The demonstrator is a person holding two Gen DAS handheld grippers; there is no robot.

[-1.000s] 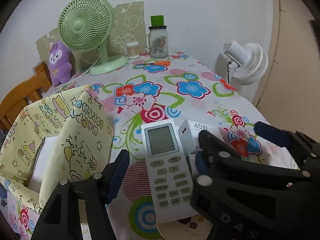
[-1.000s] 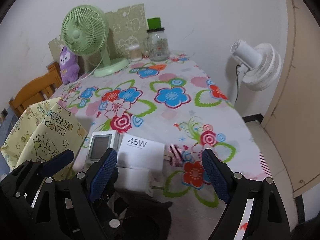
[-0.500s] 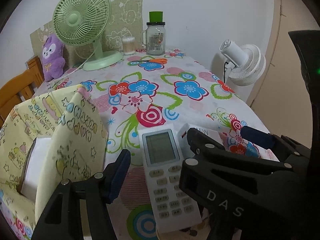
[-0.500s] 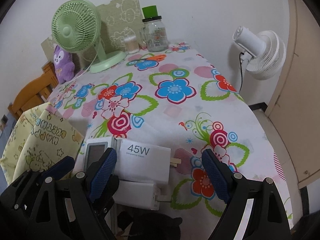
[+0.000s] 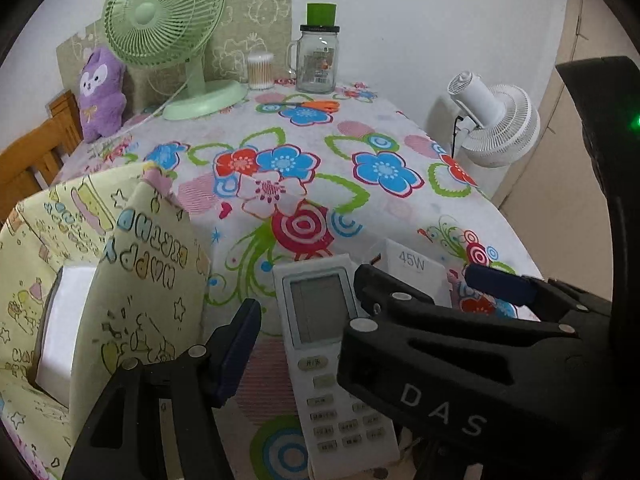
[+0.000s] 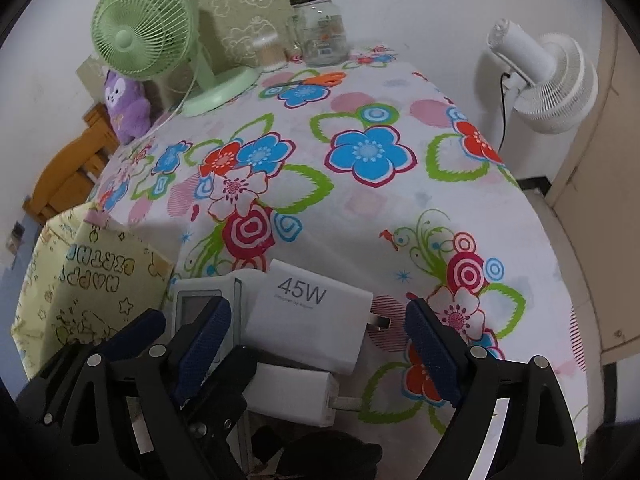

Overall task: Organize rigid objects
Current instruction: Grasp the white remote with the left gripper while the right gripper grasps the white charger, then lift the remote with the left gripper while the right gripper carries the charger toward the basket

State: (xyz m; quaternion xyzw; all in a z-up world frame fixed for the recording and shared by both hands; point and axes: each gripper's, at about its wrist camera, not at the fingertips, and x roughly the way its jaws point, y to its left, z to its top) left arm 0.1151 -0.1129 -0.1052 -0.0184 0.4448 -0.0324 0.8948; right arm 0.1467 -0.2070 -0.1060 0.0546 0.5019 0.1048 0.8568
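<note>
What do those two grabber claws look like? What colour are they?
Both are black plastic claws. The right gripper has dark blue bumpy fingertip pads and silver round rivets. The left gripper has the same blue pads. White letters "DAS" show on the right one's body.

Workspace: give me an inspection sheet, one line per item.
Surface: table under a floral cloth.
Job's things: remote control, 45W charger atop a second charger, yellow bag holding a white box.
Clutter: green fan, purple plush, glass jar, cotton swabs, scissors.
Grippers: left gripper and right gripper open.
Cables: fan cord.
Surroundings: white fan, wooden chair.
</note>
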